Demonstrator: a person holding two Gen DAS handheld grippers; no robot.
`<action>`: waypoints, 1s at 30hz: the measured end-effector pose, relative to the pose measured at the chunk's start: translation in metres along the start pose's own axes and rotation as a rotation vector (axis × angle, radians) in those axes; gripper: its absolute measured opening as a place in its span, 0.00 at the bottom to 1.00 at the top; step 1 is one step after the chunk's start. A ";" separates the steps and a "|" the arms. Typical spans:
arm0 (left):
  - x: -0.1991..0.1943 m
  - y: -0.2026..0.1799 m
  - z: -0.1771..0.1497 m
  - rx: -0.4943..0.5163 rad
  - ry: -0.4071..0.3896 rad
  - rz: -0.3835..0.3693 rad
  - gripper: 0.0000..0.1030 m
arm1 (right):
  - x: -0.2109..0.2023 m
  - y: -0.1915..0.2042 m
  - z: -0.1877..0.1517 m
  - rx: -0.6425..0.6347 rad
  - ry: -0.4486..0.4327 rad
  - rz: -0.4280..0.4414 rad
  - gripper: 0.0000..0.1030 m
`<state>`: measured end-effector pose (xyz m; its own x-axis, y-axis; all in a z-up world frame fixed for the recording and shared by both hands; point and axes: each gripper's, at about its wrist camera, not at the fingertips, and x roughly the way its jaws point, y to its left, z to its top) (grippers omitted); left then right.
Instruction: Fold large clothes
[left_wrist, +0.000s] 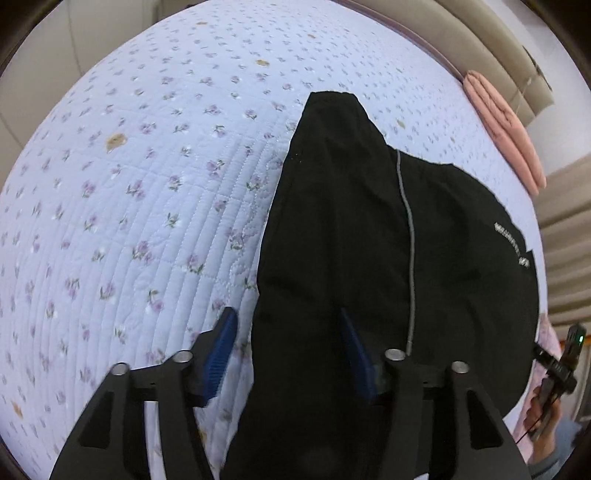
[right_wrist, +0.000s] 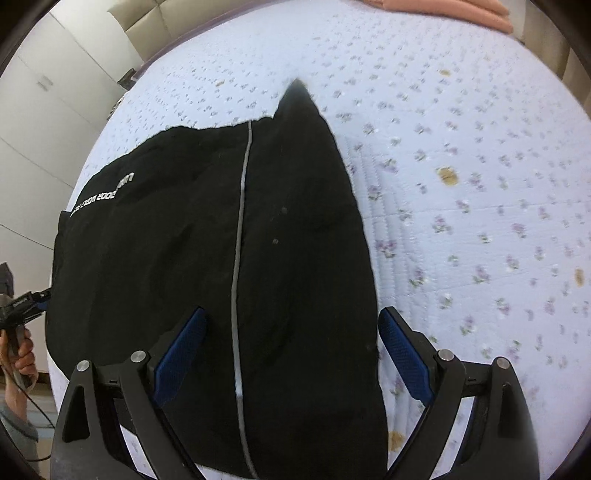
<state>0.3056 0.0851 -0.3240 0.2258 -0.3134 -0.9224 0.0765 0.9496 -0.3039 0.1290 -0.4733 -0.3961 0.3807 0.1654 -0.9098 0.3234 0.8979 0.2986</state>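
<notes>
a black garment (left_wrist: 351, 229) (right_wrist: 221, 258) is lying spread on a pale floral quilt (left_wrist: 129, 184) (right_wrist: 480, 184), with a grey stripe (left_wrist: 408, 240) (right_wrist: 240, 236) running along its length and white lettering (left_wrist: 513, 243) (right_wrist: 103, 192) near one edge. one end is tapering to a point far up the quilt.

the left gripper (left_wrist: 290, 354) is hanging over the near end of the garment with its blue-padded fingers (left_wrist: 221, 354) spread wide; the left pad is sitting over bare quilt just beside the cloth edge, the right pad over the black fabric. nothing is pinched between them, and whether the pads are touching the cloth cannot be told.

the right gripper (right_wrist: 291, 354) is likewise spread wide, its fingers (right_wrist: 181, 354) straddling the near end of the garment; the left pad is over the fabric, the right pad is over quilt just past the cloth's edge. the stripe is passing between the two pads.

a folded pink cloth (left_wrist: 506, 133) (right_wrist: 443, 9) is resting at the far edge of the quilt, well apart from the garment. white cupboard doors (right_wrist: 40, 122) are showing beyond the bed in the right wrist view.
</notes>
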 end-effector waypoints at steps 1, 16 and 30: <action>0.004 0.001 0.001 0.005 0.002 -0.005 0.67 | 0.005 -0.004 0.001 0.013 0.007 0.017 0.97; 0.037 0.044 0.005 -0.101 0.085 -0.285 0.87 | 0.033 -0.018 0.010 0.002 0.117 0.296 0.82; 0.045 -0.032 0.016 0.073 0.047 -0.190 0.42 | 0.036 0.015 0.010 -0.038 0.109 0.287 0.76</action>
<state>0.3284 0.0407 -0.3517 0.1556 -0.4848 -0.8607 0.1842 0.8703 -0.4568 0.1568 -0.4583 -0.4217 0.3557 0.4554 -0.8162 0.1831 0.8224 0.5387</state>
